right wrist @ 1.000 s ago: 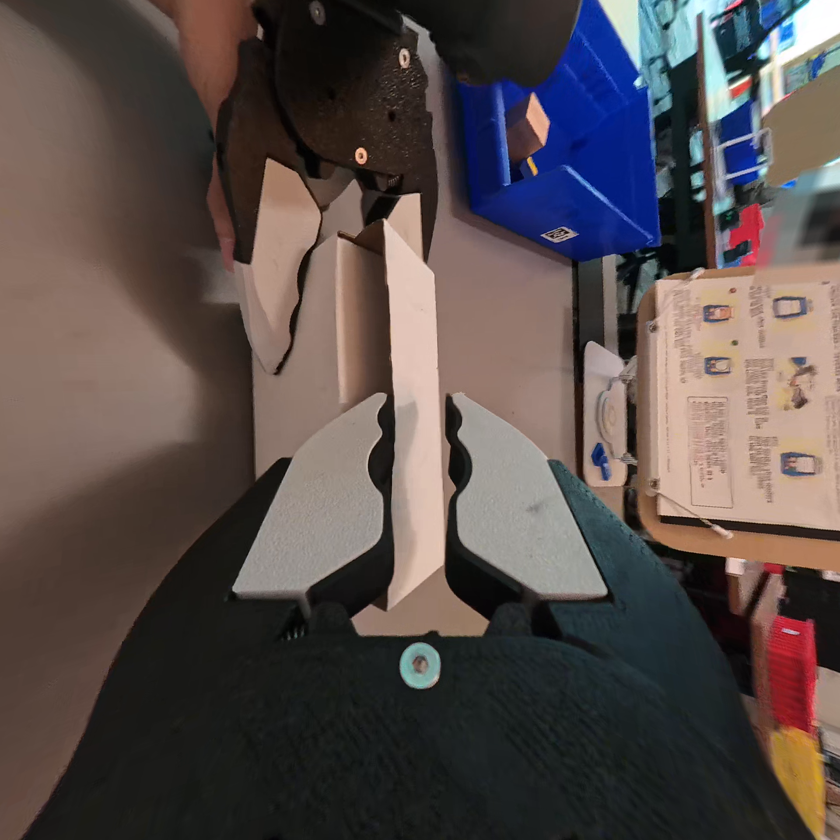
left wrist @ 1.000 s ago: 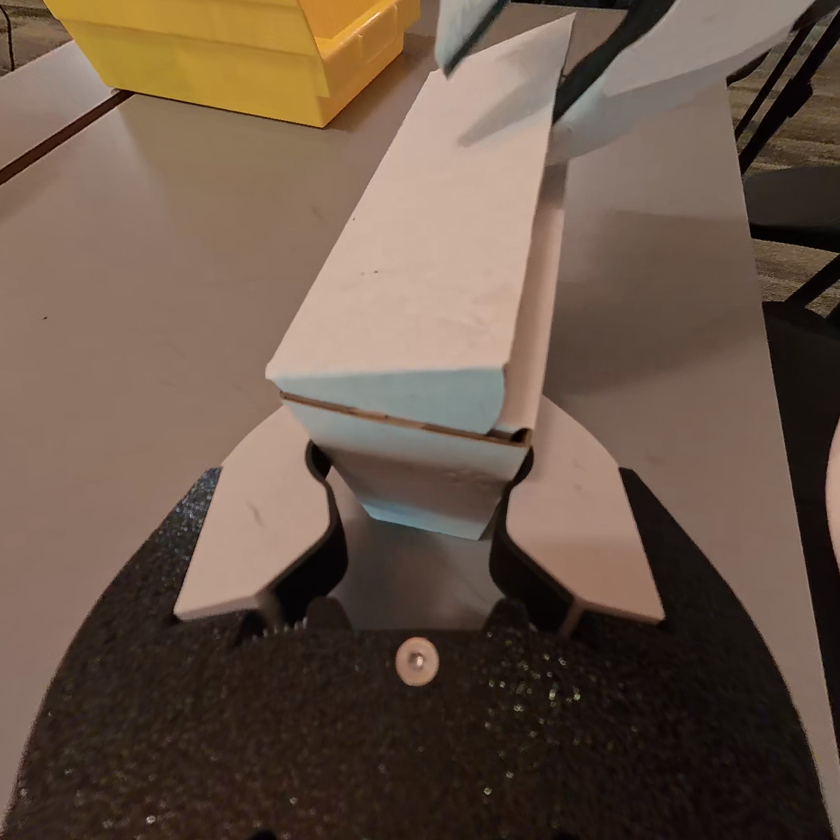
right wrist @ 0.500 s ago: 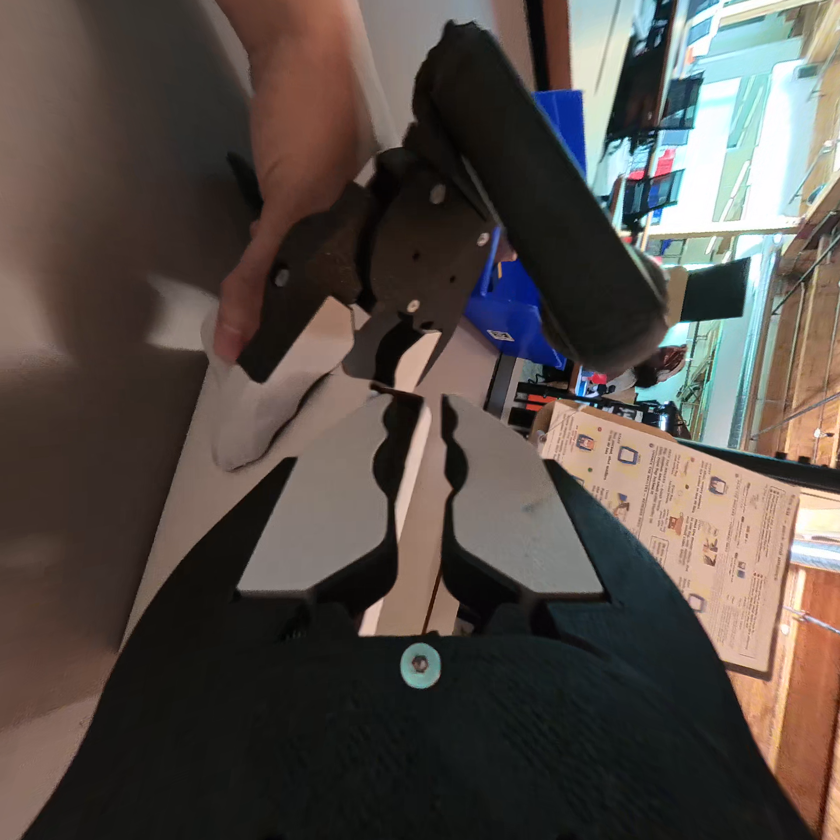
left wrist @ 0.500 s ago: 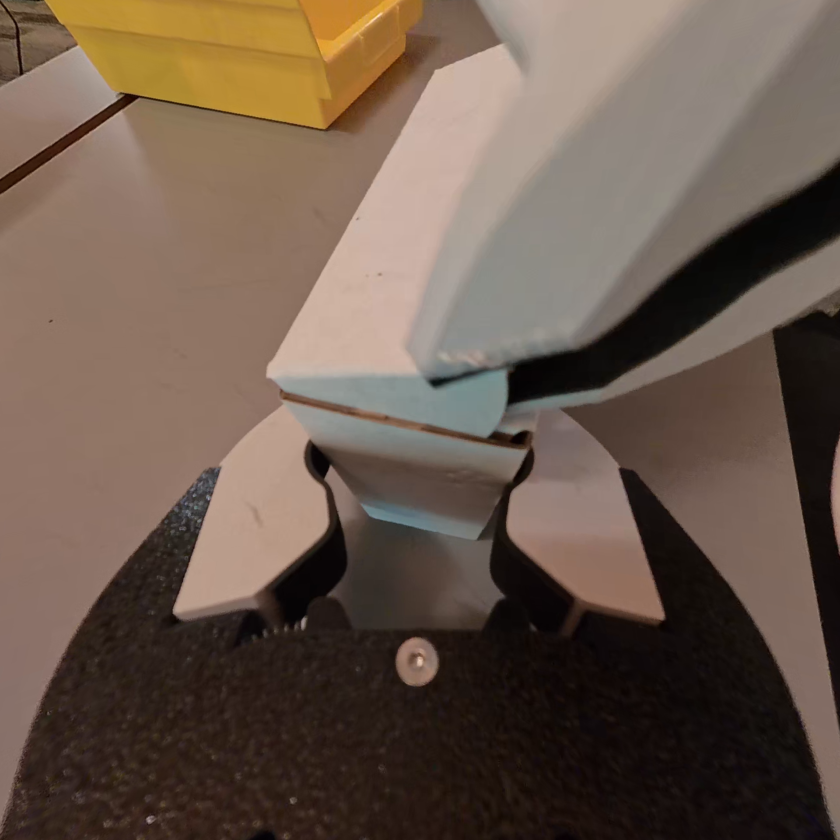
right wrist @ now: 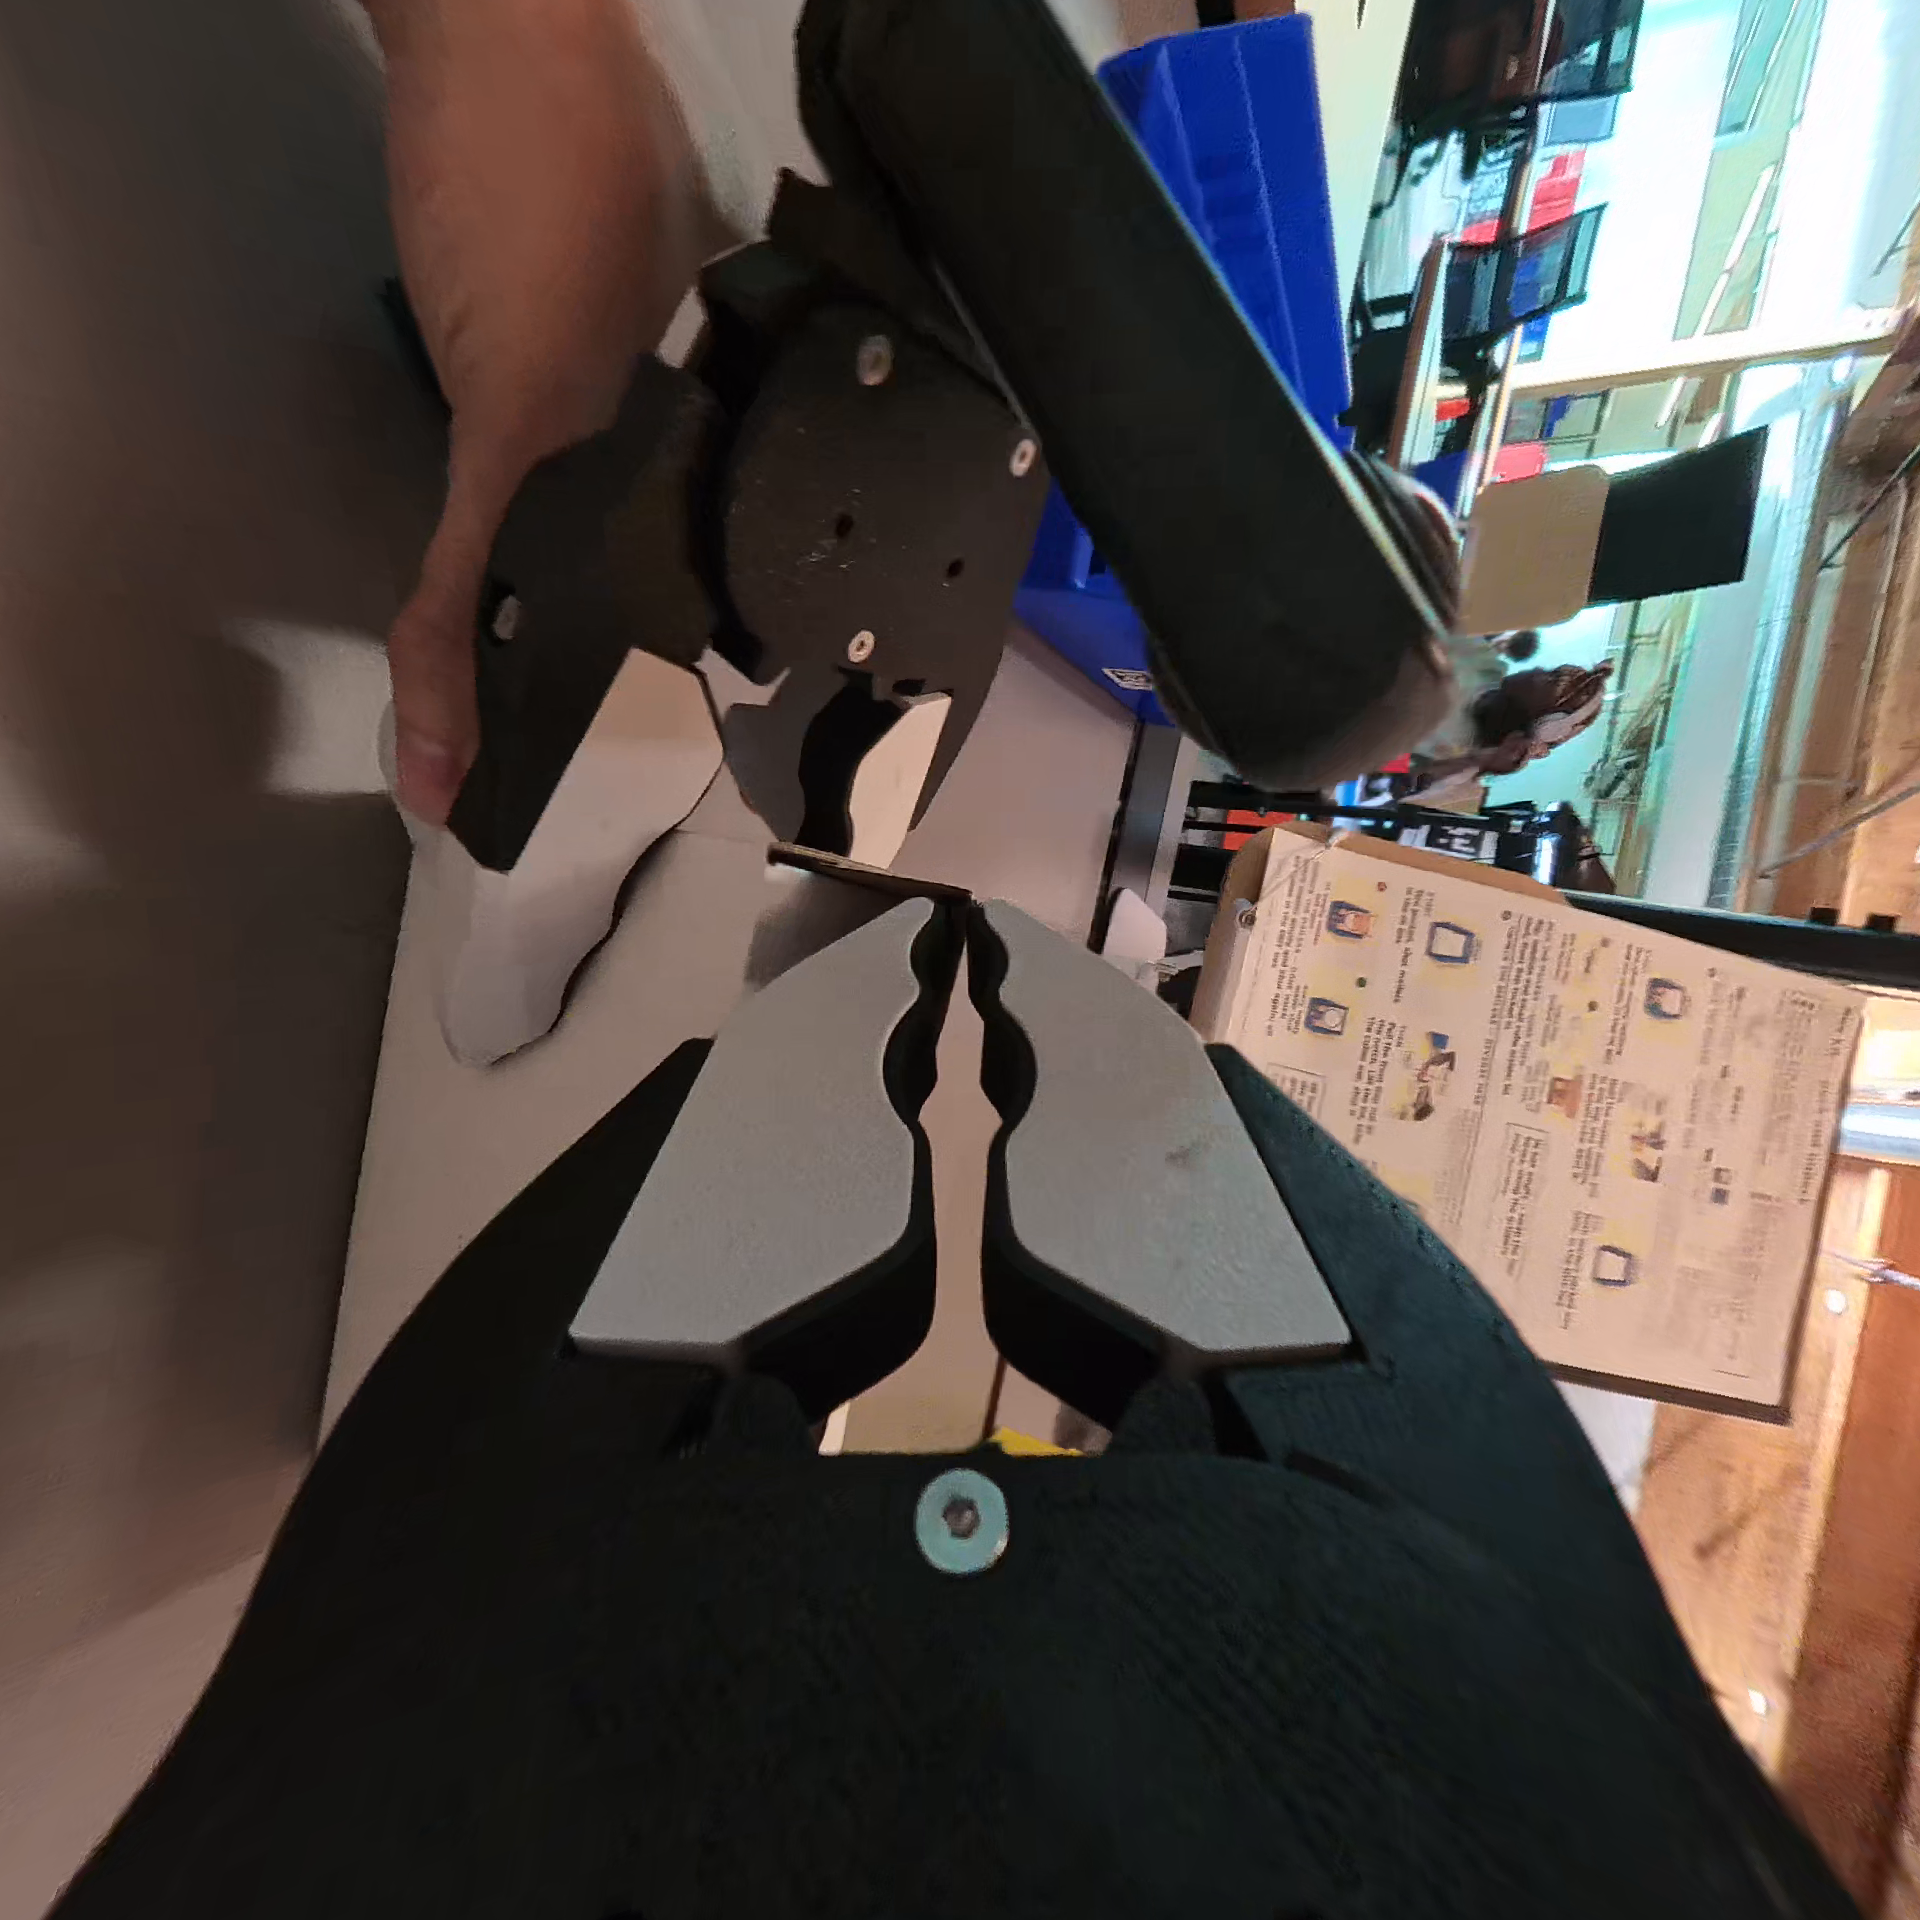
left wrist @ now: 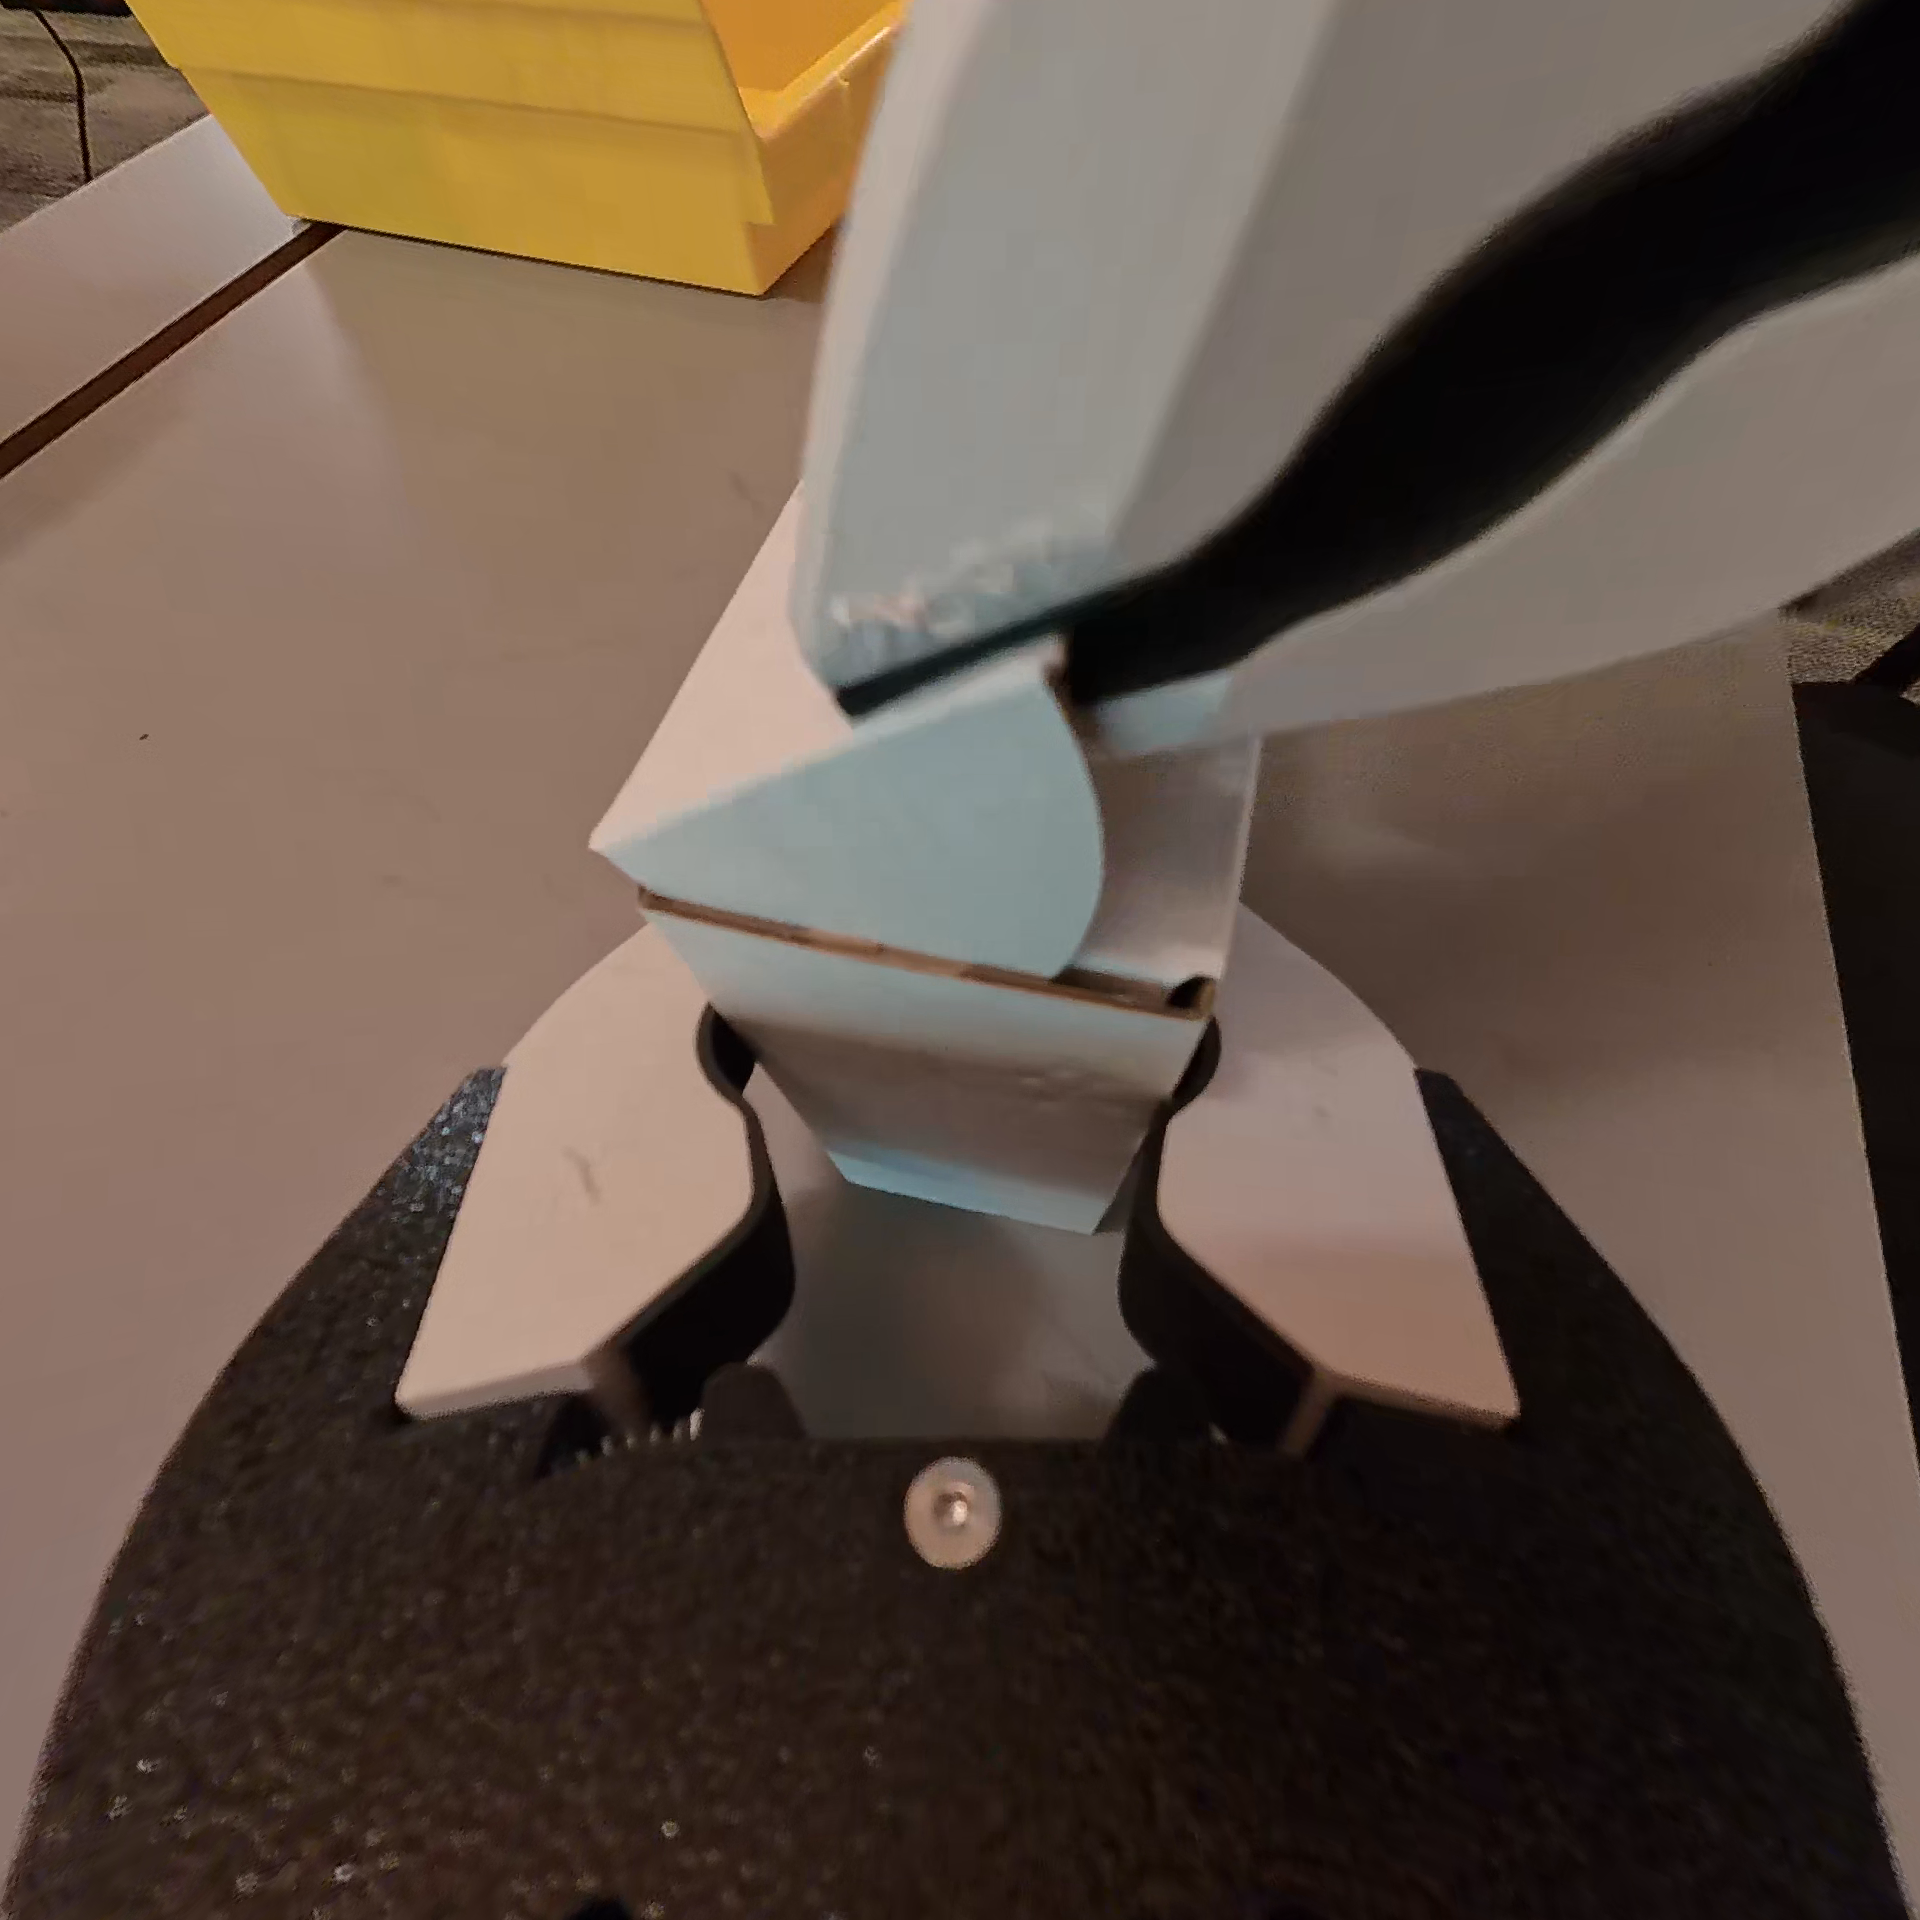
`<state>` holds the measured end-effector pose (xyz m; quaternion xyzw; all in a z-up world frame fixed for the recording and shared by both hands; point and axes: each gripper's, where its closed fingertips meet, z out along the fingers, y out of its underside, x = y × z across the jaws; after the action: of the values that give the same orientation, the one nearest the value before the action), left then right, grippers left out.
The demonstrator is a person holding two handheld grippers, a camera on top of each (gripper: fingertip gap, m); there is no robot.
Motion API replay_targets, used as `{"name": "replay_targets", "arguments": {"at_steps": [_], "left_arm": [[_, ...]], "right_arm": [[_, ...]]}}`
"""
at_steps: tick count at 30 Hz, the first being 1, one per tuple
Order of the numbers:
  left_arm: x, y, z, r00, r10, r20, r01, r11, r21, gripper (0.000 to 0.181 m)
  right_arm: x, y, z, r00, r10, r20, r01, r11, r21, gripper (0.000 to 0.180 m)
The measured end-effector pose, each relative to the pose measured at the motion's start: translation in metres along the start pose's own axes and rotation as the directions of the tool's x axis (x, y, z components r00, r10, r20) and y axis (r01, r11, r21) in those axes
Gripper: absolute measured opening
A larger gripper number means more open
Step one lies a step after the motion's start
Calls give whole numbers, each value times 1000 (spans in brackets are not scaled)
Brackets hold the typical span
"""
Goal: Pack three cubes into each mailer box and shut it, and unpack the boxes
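One white mailer box, lid ajar | left claw clamps box | right claw pinches lid flap

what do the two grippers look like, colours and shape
Both match. The left hand-held gripper has a rough, speckled black body, rounded at the front, with a silver screw at its centre. Its two flat light grey fingers have wavy black inner pads. The right hand-held gripper is built the same, with a similar centre screw. No cables or sleeves show.
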<state>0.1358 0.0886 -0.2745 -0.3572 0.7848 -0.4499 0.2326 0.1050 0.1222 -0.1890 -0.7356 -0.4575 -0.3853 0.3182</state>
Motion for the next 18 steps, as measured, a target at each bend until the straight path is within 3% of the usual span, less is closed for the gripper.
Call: {"name": "replay_targets", "arguments": {"at_steps": [6, 8, 10, 14, 18], "left_arm": [[-1, 0, 0, 1000, -6, 6, 6, 1000, -1, 79], [-1, 0, 0, 1000, -8, 3, 8, 1000, 0, 79], [-1, 0, 0, 1000, -9, 0, 9, 1000, 0, 79], [-1, 0, 0, 1000, -12, -6, 12, 1000, 0, 79], [0, 0, 0, 1000, -13, -8, 13, 1000, 0, 79]], "right_arm": [[-4, 0, 1, 999, 20, 37, -21, 1000, 22, 4], [-5, 15, -6, 999, 24, 32, -23, 999, -40, 15], [-4, 35, -20, 994, 103, 19, -101, 990, -93, 26], [-10, 70, -52, 949, 316, 6, -315, 947, -68, 30], [-27, 101, -70, 975, 219, -26, -221, 963, -153, 28]]}}
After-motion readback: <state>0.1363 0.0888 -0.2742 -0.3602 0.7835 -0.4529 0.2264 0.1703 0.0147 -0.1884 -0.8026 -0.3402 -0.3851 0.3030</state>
